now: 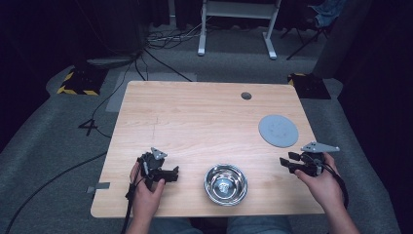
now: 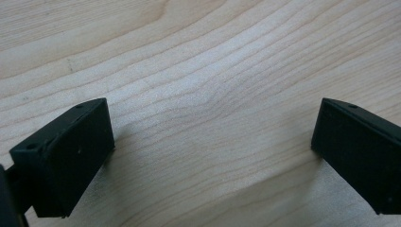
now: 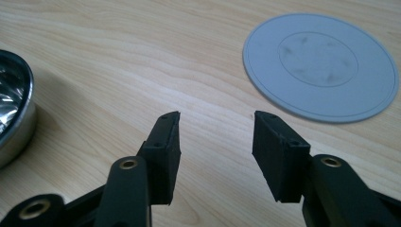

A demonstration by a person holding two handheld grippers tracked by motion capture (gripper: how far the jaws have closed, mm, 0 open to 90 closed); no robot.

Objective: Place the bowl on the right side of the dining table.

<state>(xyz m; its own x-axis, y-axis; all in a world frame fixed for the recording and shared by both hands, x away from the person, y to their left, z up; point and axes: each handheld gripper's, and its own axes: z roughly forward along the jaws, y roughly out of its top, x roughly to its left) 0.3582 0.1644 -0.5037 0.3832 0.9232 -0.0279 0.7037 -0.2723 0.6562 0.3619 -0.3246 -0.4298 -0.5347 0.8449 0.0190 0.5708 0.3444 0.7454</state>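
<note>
**Bench inspection: both grippers empty, bowl and disc untouched**

Grey carpet and dark surroundings frame a pale wooden bench [image 1: 204, 122], with cables trailing across the floor to the left and a white frame [image 1: 238, 19] standing beyond the far edge.

Left side: the left gripper [image 1: 171, 174] rests low at the near-left part of the bench, held in the person's left hand [image 1: 146, 190]. Its jaws stand wide apart in the left gripper view, with bare wood grain between them and nothing held.

Centre: a shiny steel bowl [image 1: 225, 184] sits upright near the front edge, between the two grippers and apart from both. In the right gripper view its rim [image 3: 16, 109] appears at the left margin.

Right side: a flat grey disc [image 1: 278, 130] lies on the bench toward the far right, just beyond the right gripper [image 1: 288, 161]. That gripper, held in the right hand [image 1: 321, 183], points leftward over the bench near the right edge. Its jaws are parted with only wood showing between them; it grips nothing. A small dark hole [image 1: 246, 95] marks the bench near its far edge.
</note>
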